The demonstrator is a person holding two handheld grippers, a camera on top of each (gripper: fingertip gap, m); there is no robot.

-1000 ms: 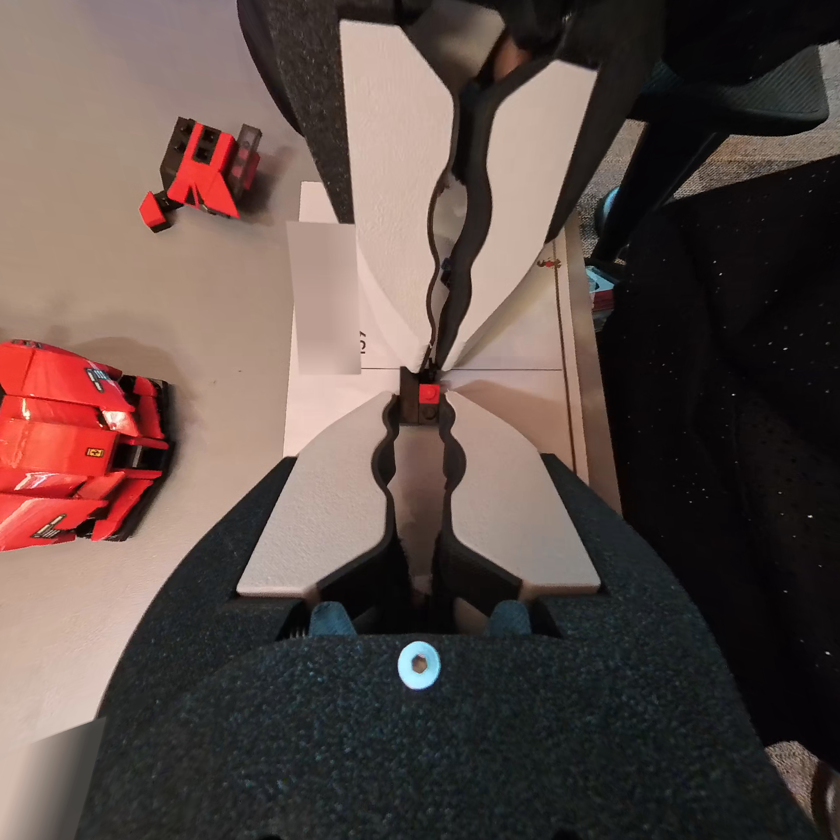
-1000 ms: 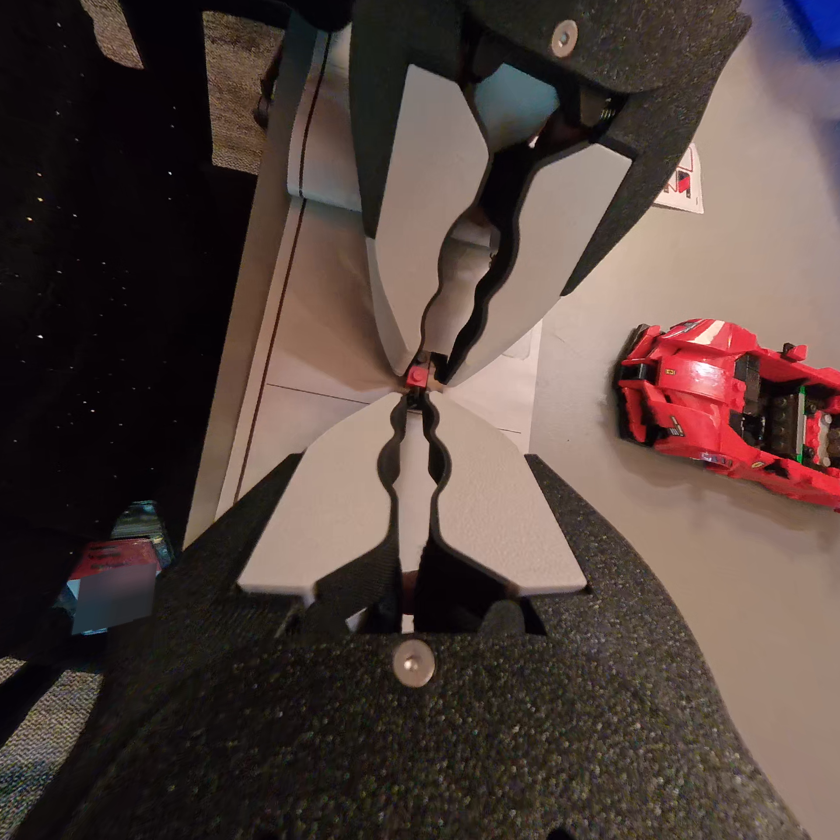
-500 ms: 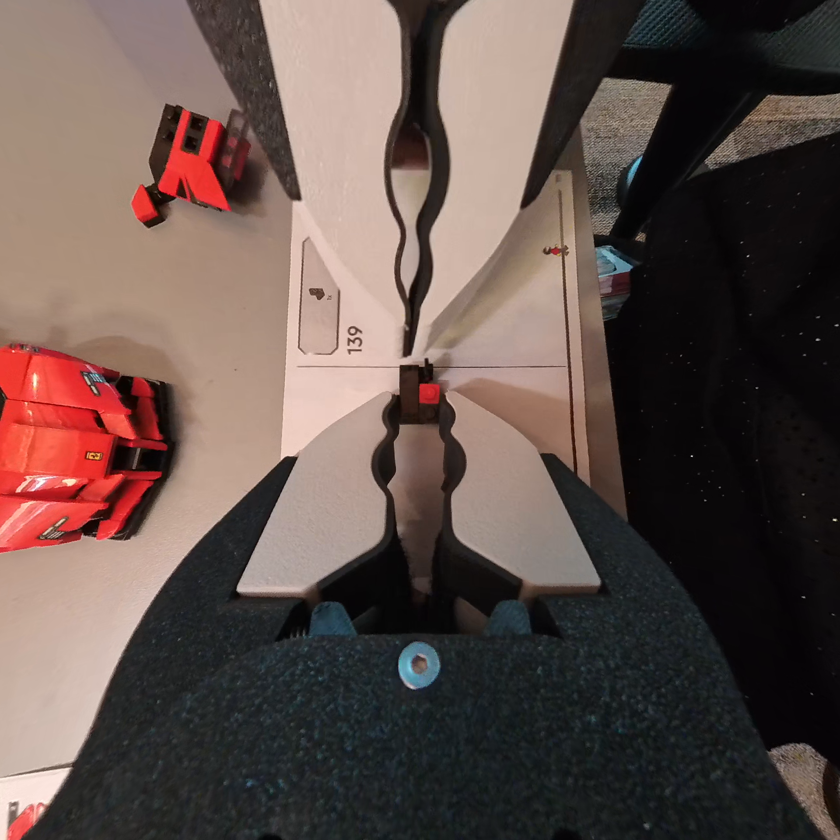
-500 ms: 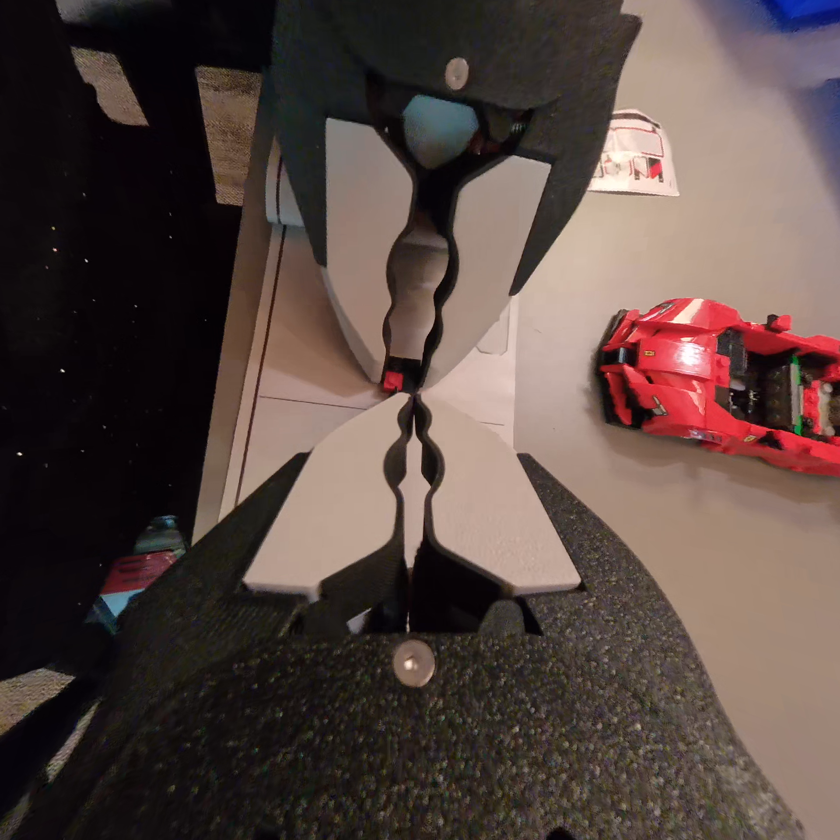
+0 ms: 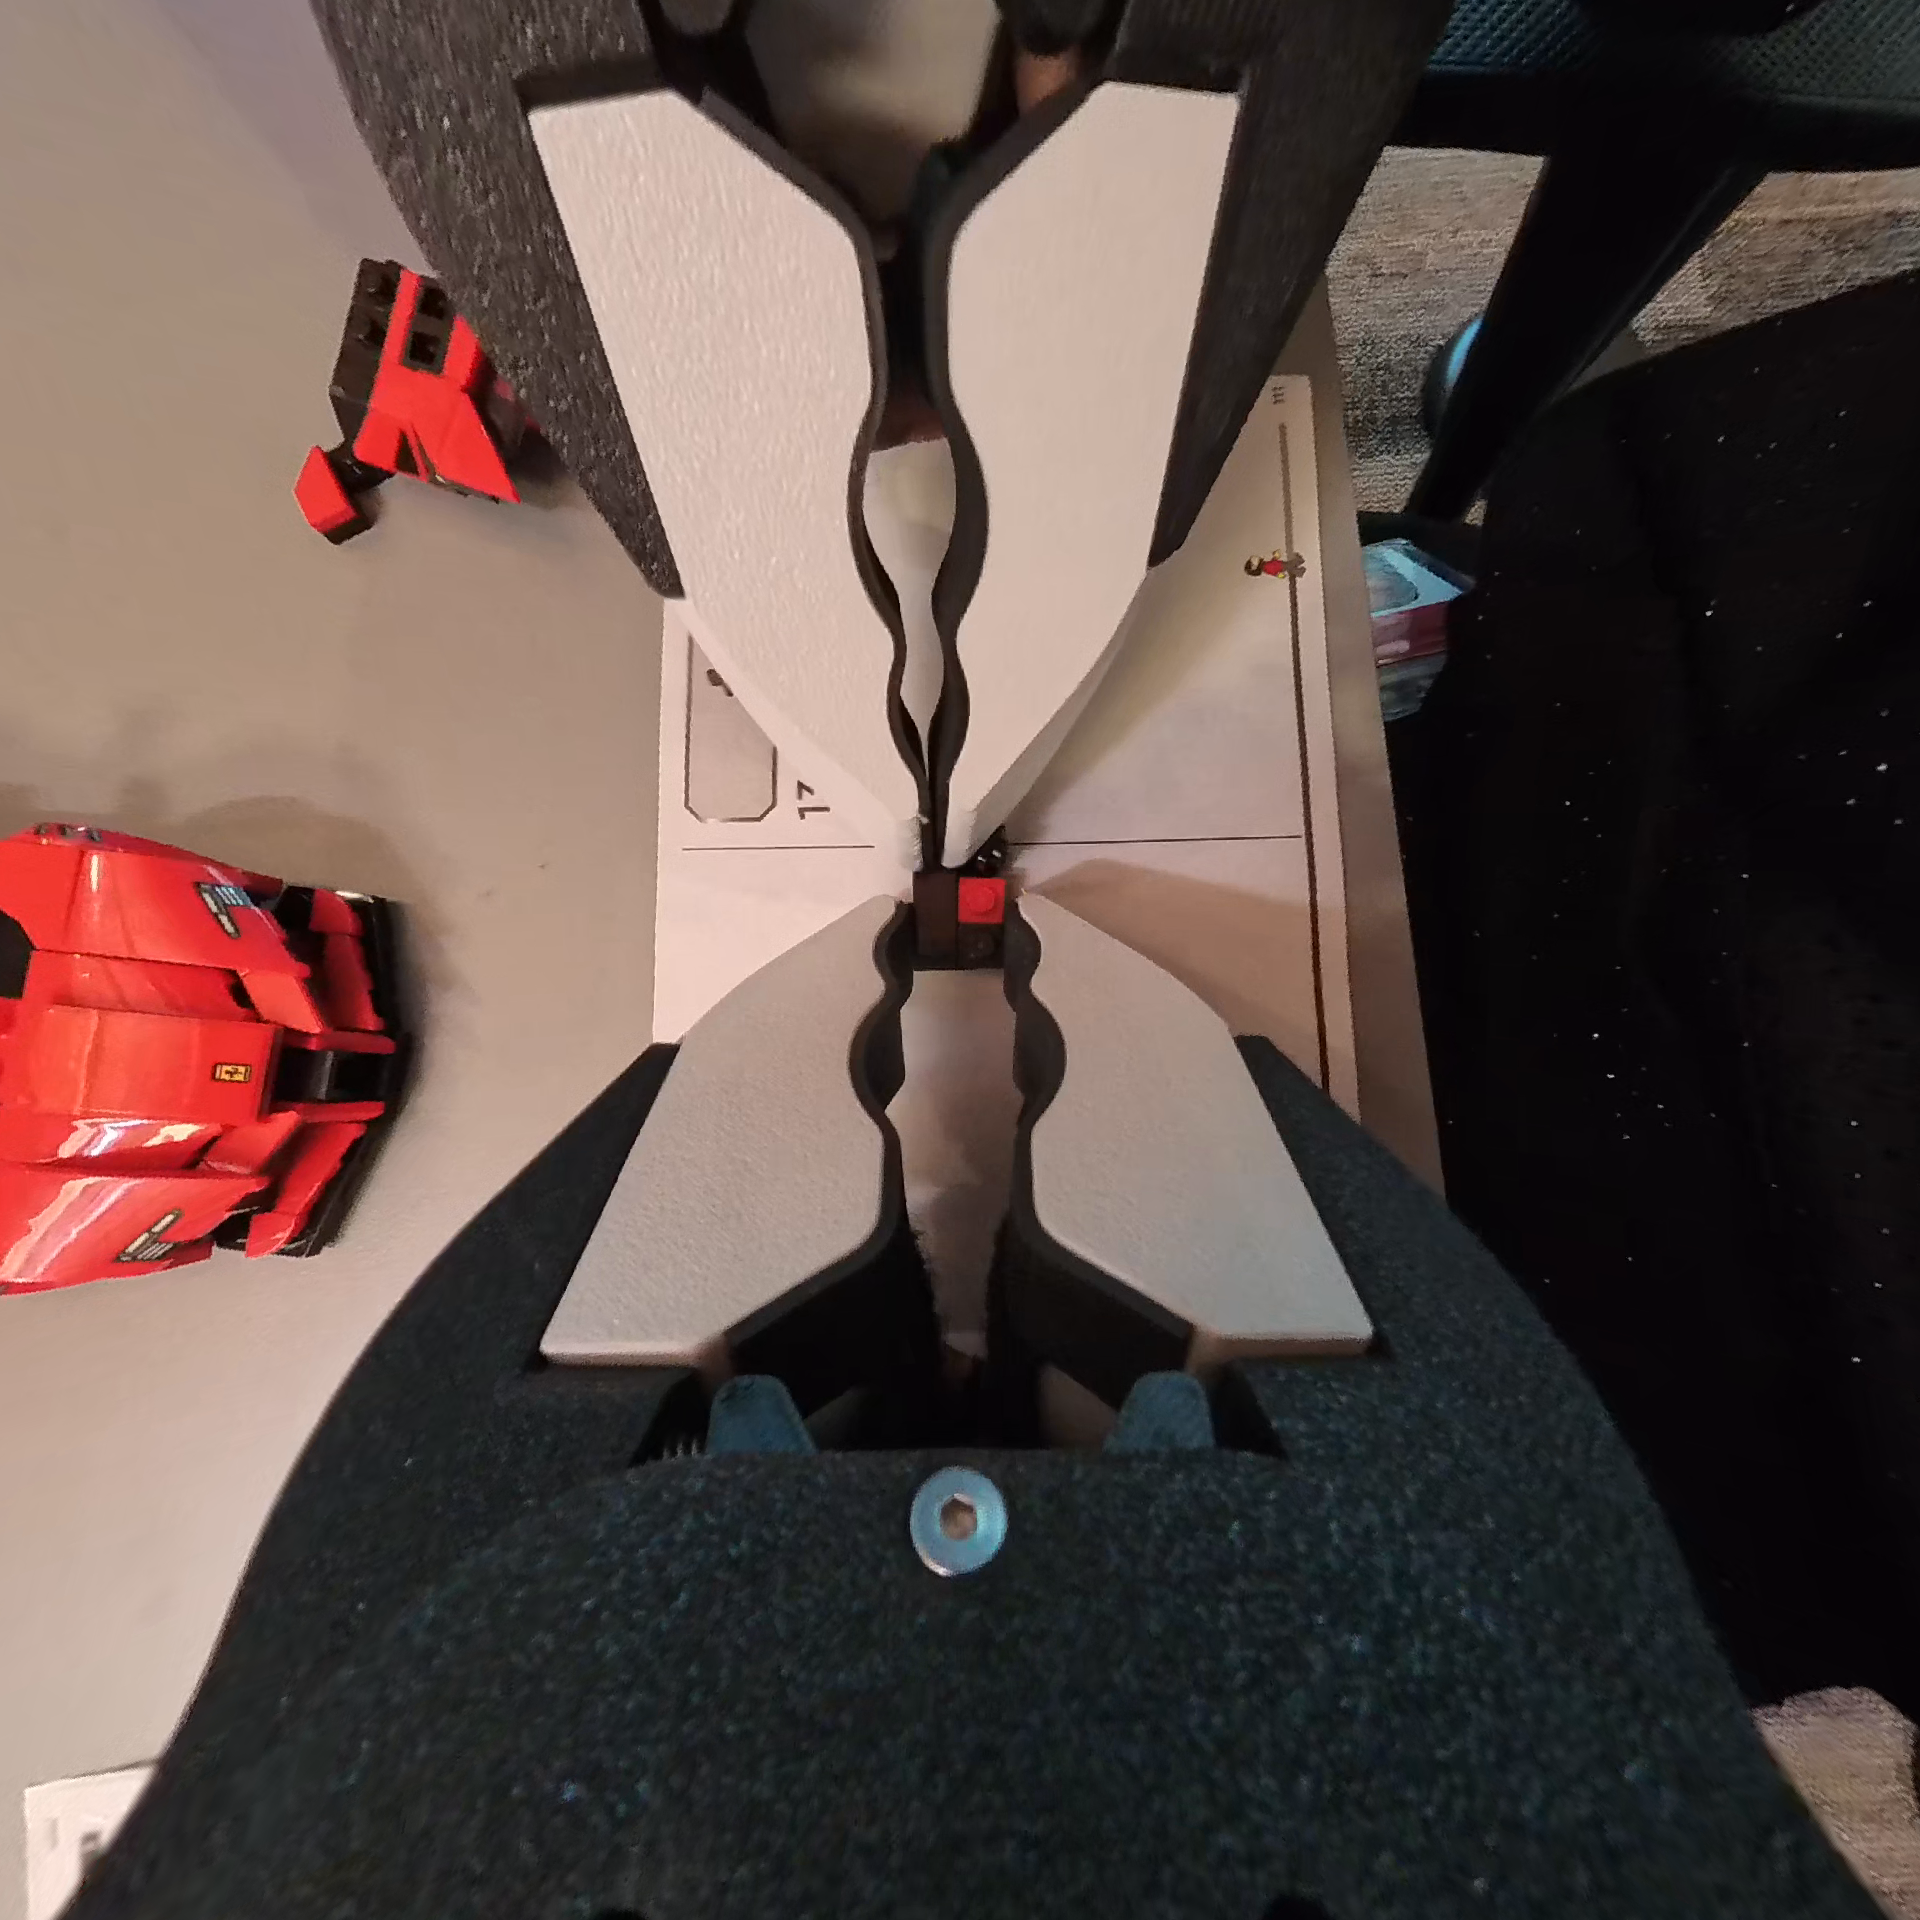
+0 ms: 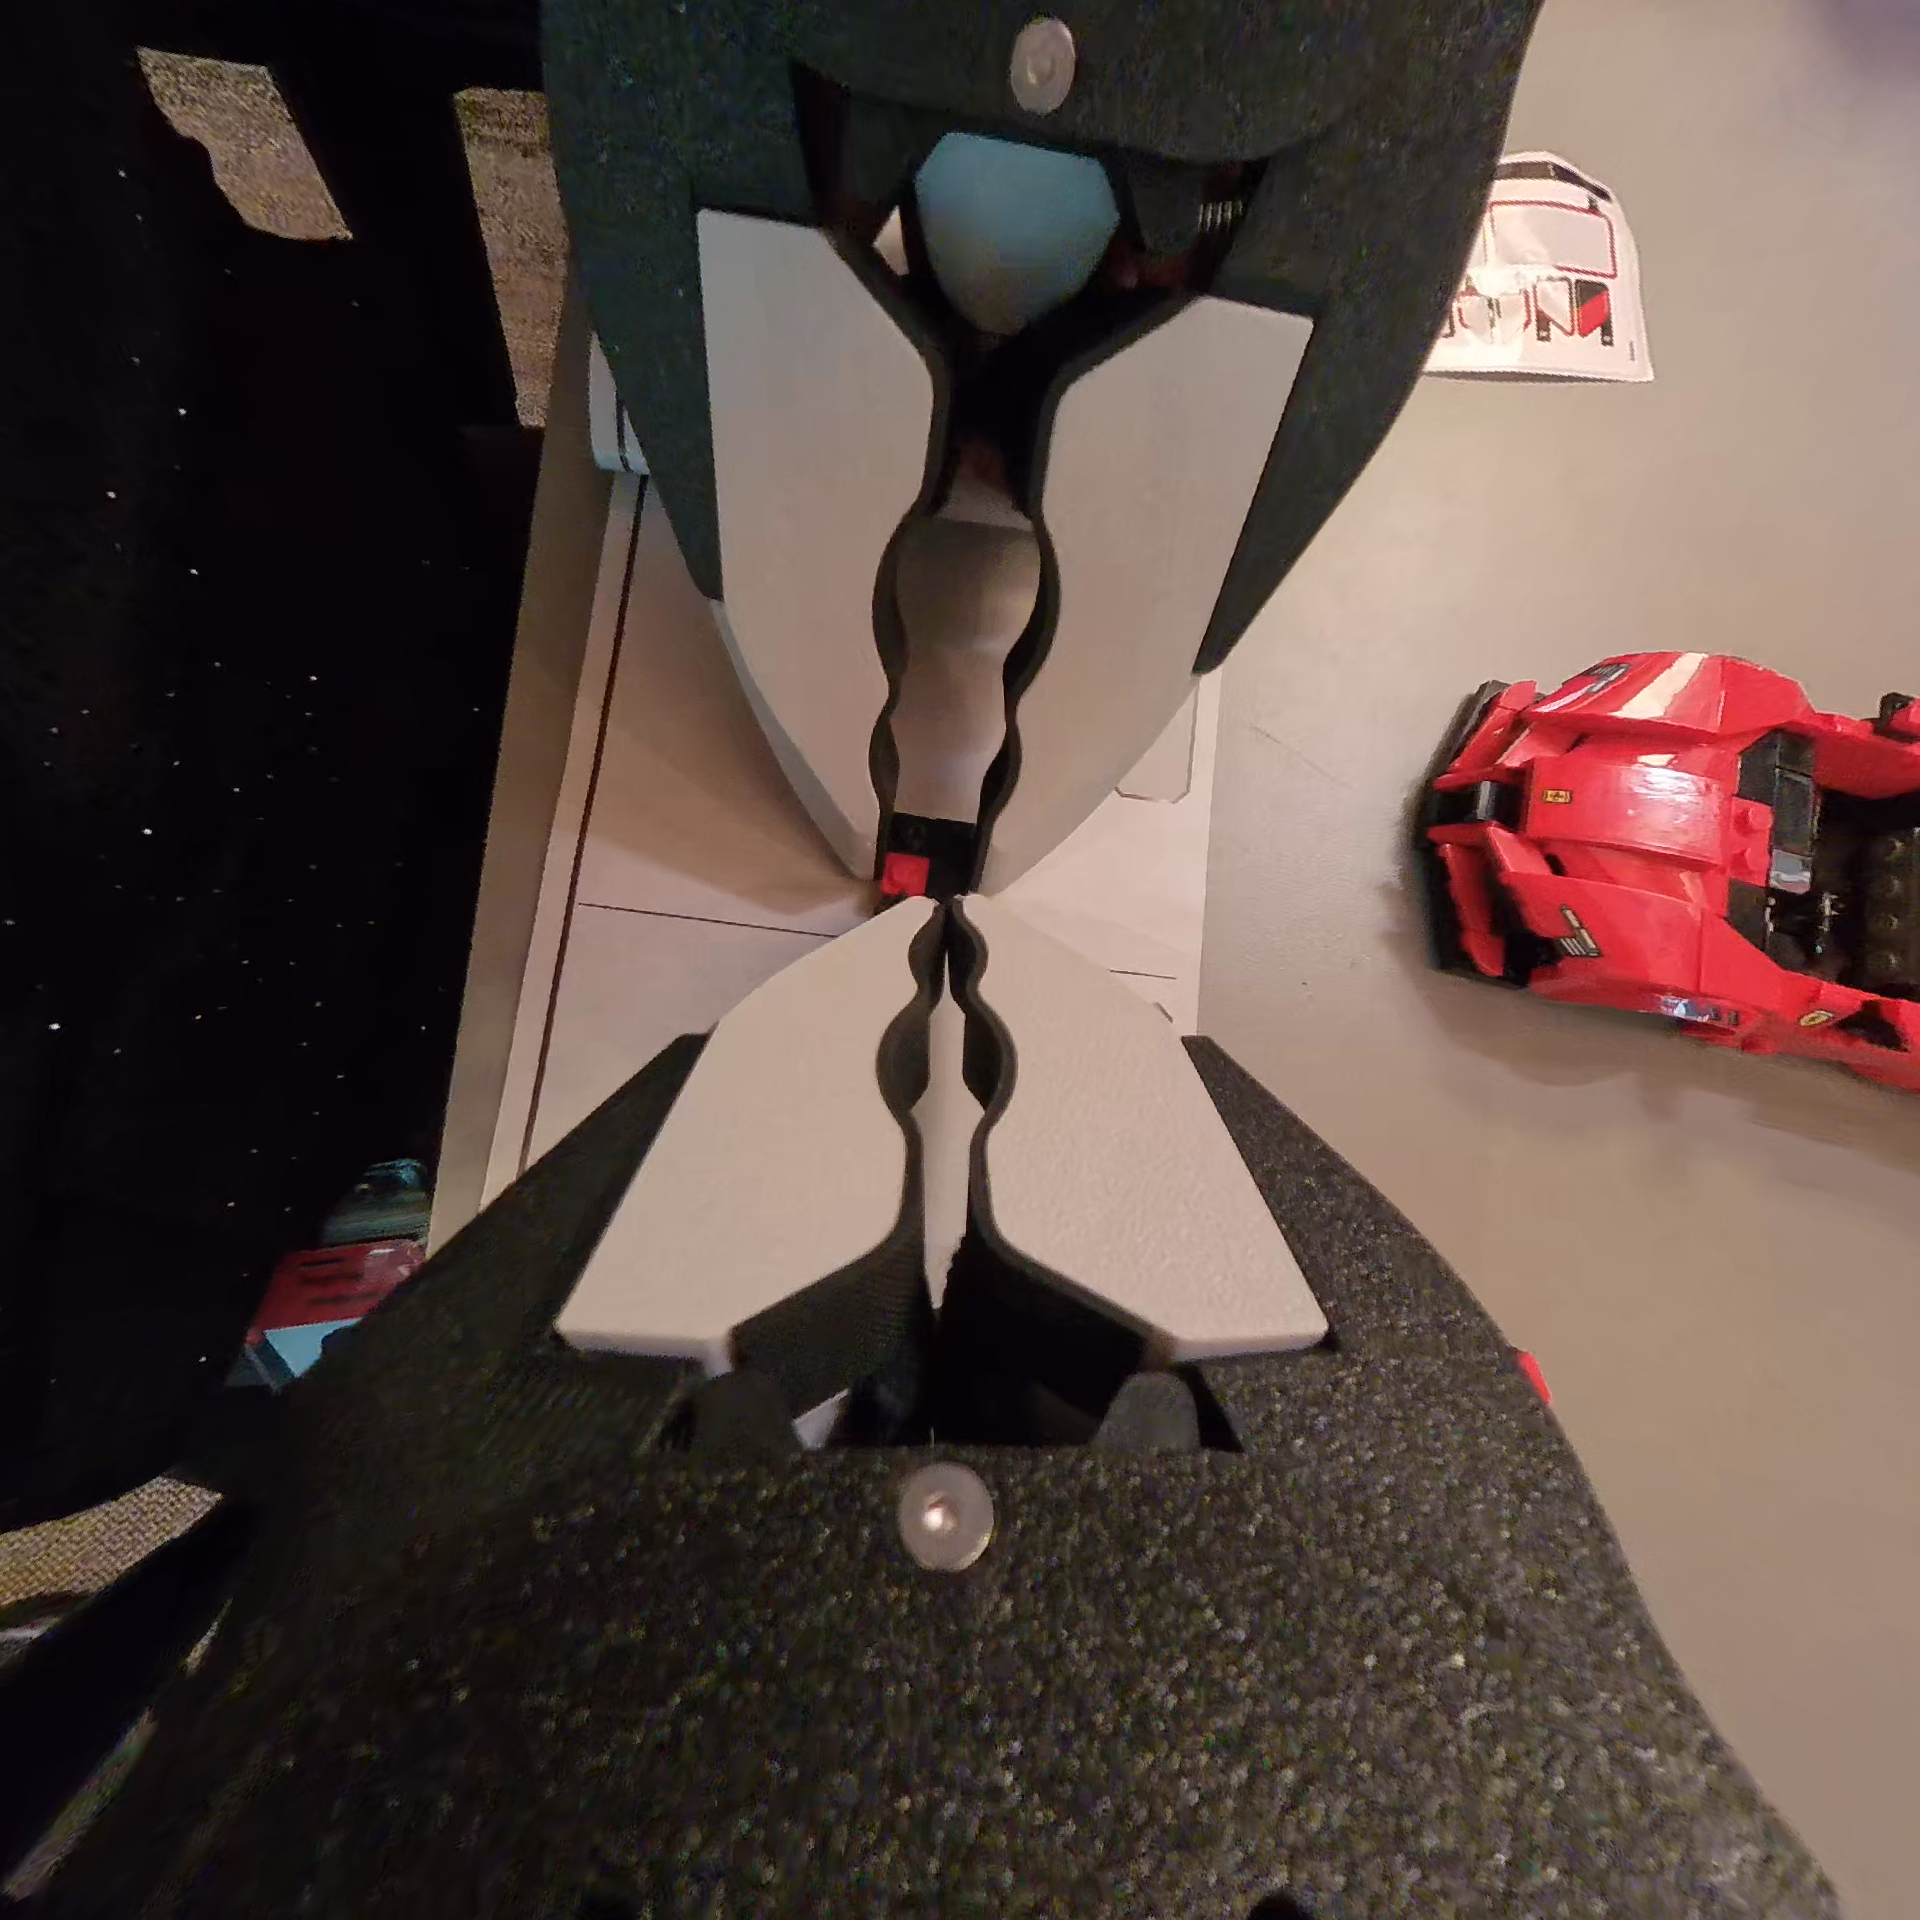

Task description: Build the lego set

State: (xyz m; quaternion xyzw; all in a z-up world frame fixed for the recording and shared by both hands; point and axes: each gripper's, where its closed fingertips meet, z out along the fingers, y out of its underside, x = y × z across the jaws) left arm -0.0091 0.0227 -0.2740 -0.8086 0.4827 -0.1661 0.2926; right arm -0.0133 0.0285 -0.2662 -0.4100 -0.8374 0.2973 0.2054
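Left wrist view: two tools, left tool (image 5: 957,928) pinching one brick assembly (image 5: 960,920)

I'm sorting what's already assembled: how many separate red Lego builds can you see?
3: the large red car on the table; a small red-and-black sub-assembly beyond it; a tiny black-and-red piece in the left gripper. Others may be hidden.

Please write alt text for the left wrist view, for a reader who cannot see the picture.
The left gripper is shut on a small black and red Lego piece above an open instruction booklet, and the closed right gripper meets it tip to tip from the opposite side. On the grey table, a red Lego car and a smaller red and black sub-assembly lie nearby.
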